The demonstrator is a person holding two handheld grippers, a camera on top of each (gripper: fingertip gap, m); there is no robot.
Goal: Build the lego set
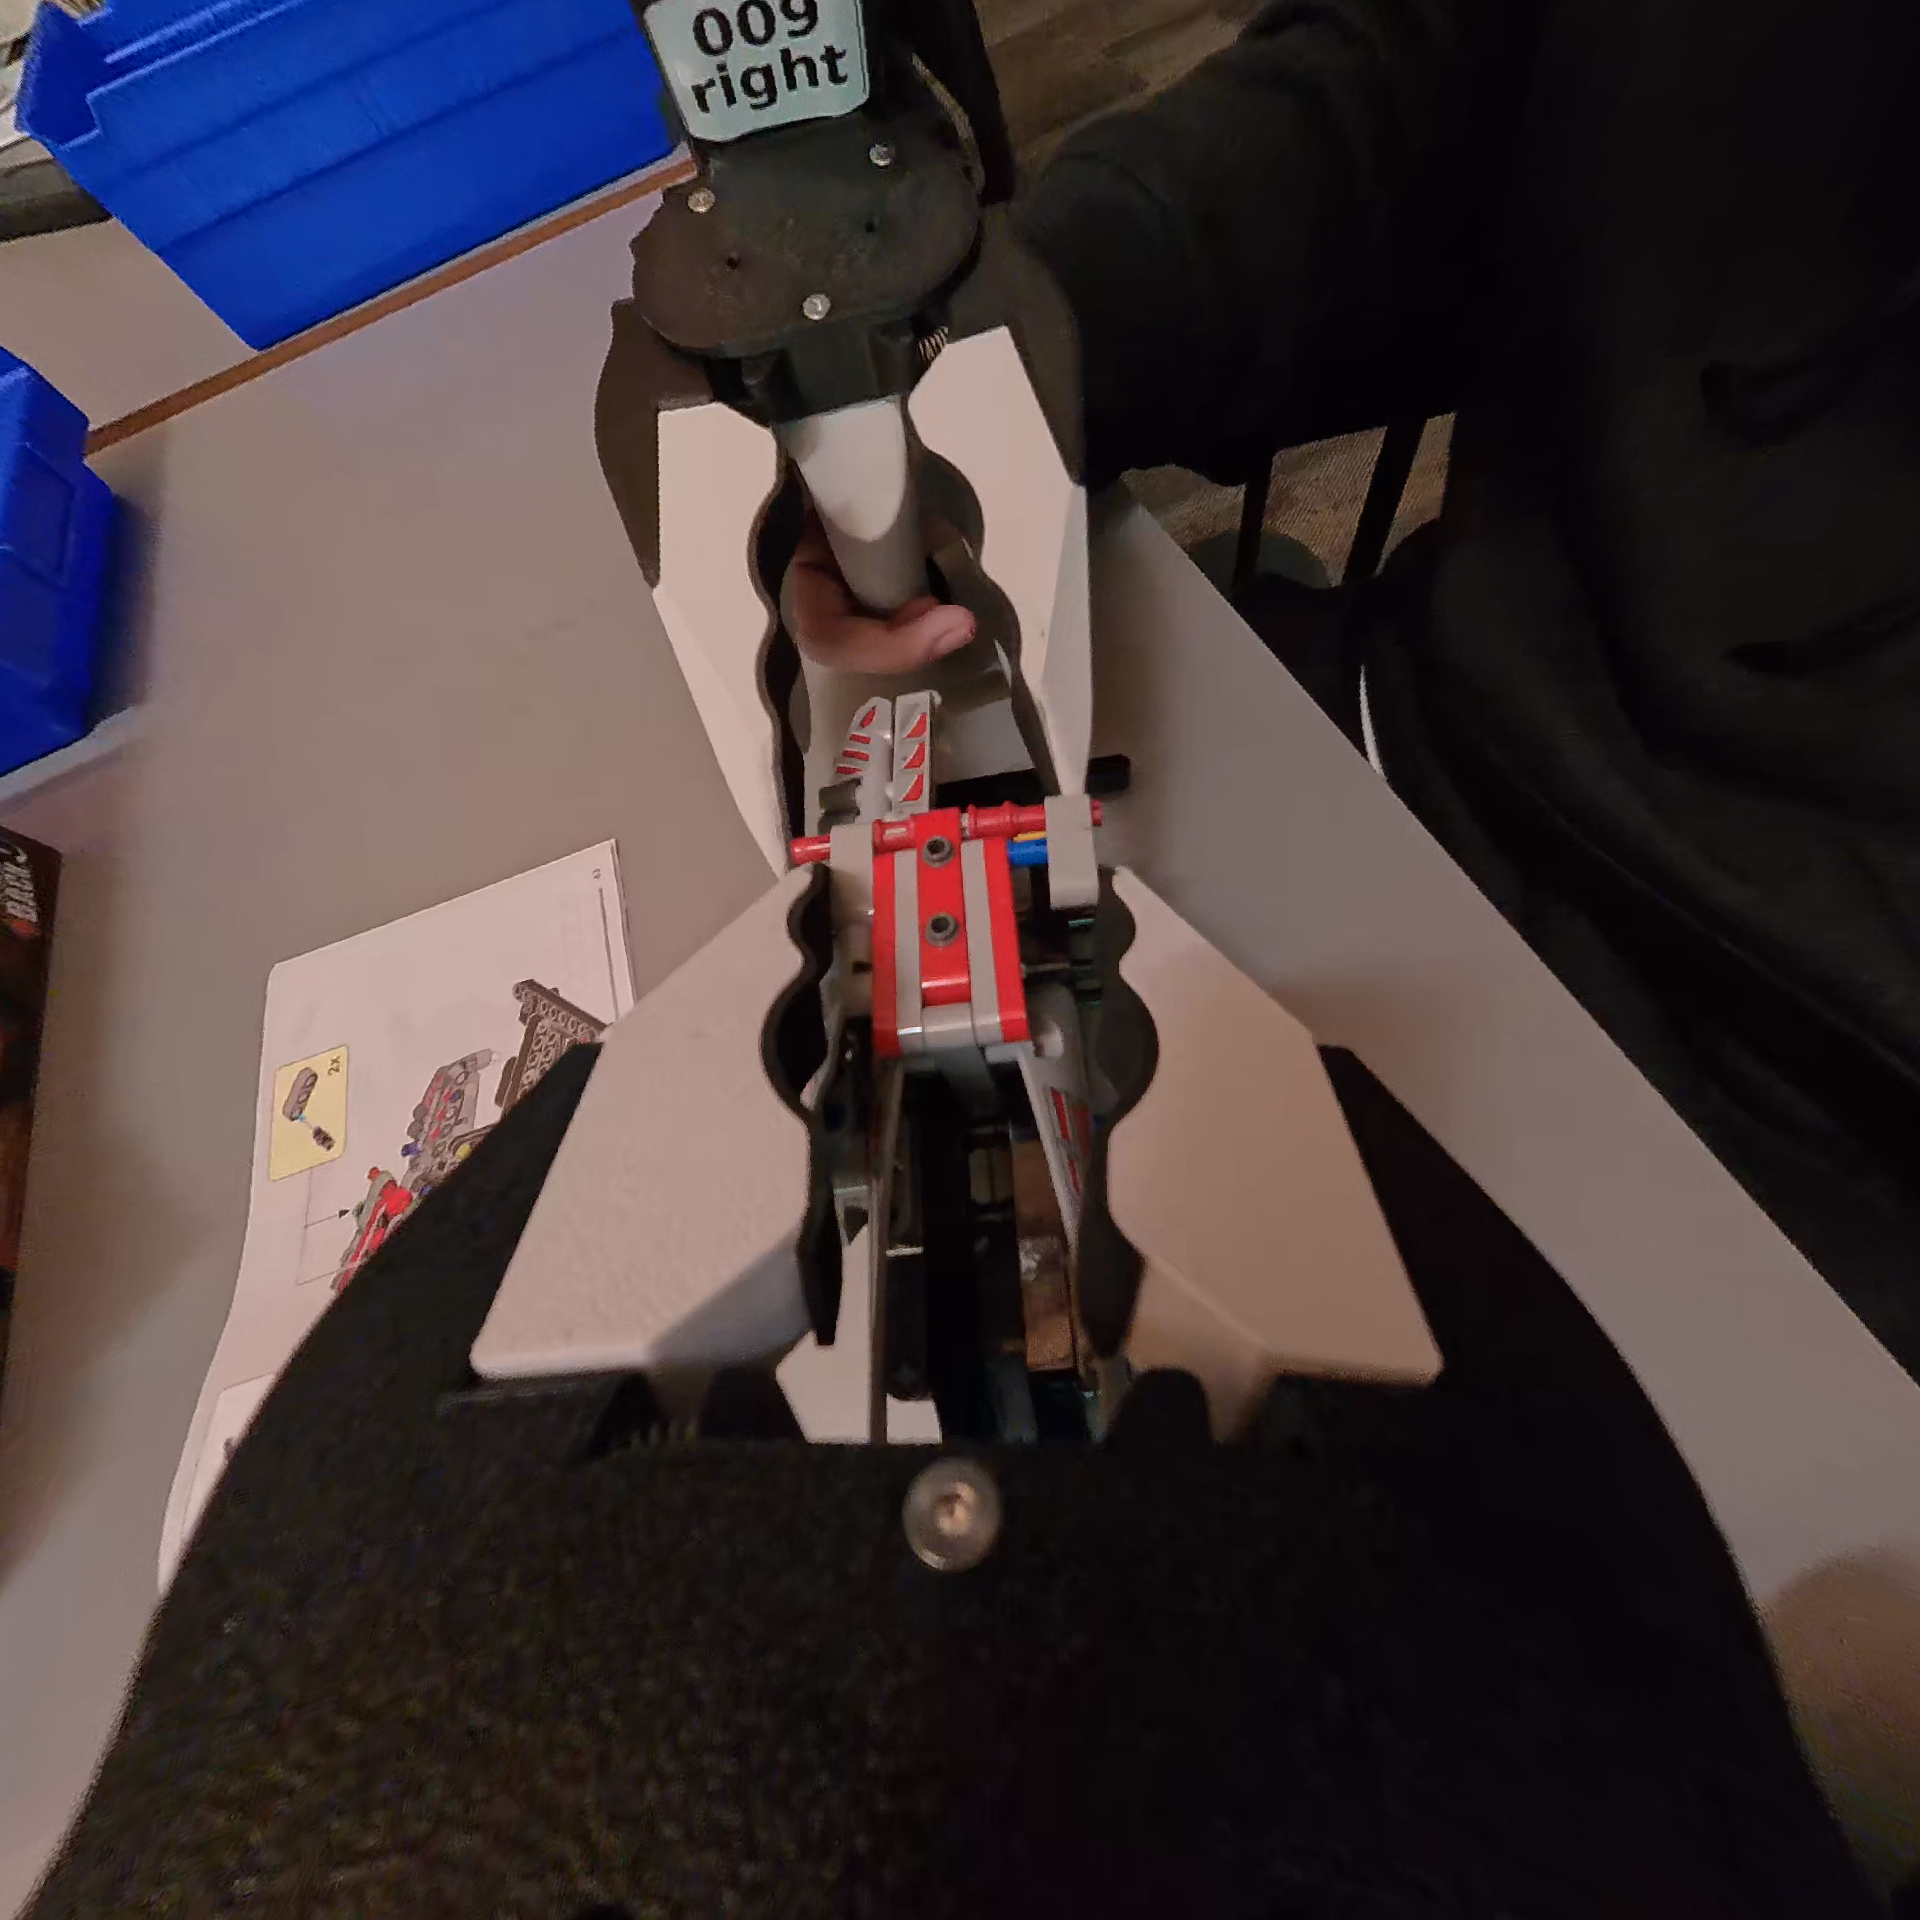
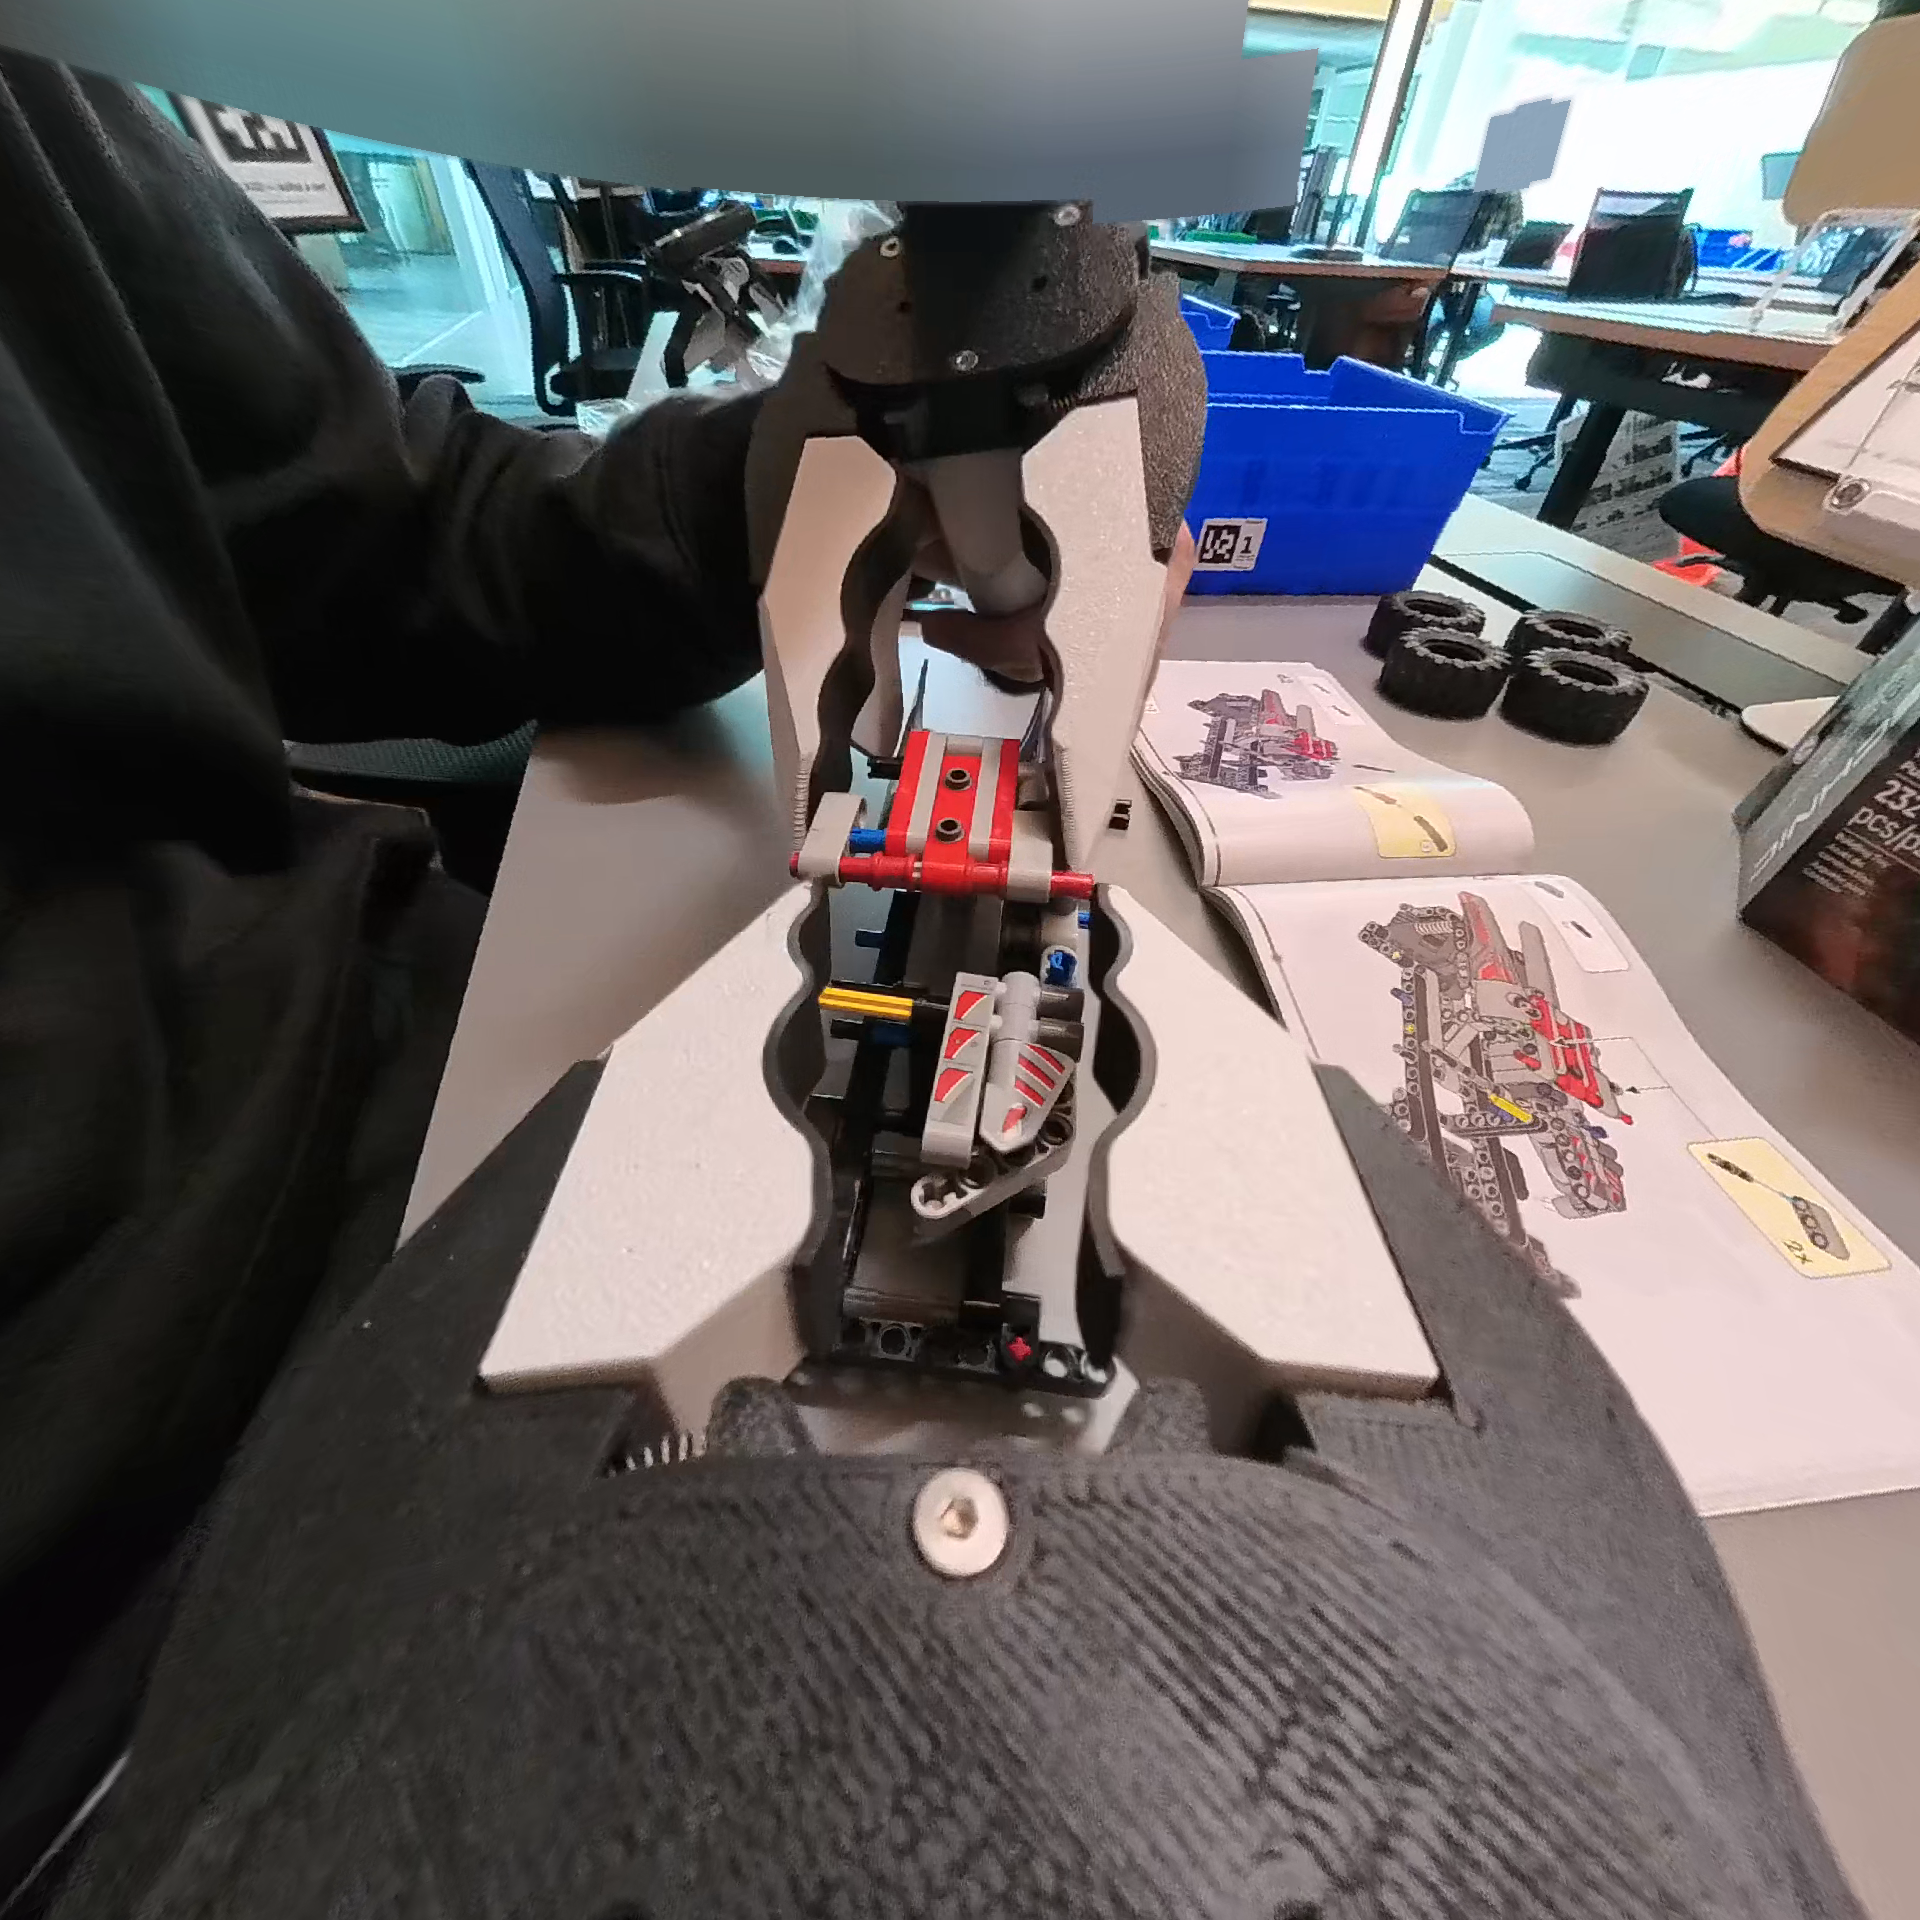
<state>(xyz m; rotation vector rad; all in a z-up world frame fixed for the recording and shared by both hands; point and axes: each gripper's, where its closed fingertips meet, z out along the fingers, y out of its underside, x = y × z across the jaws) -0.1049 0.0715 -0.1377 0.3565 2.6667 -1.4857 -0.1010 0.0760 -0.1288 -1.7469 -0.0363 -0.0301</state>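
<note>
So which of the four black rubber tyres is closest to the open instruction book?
The front-left black rubber tyre of the four, the one on the side facing the open instruction booklet. The other three sit behind it or farther right.

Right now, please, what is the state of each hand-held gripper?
Left hand-held gripper: closed on the lego model, at its red and grey end.
Right hand-held gripper: closed on the same lego model, at the other end.
</note>
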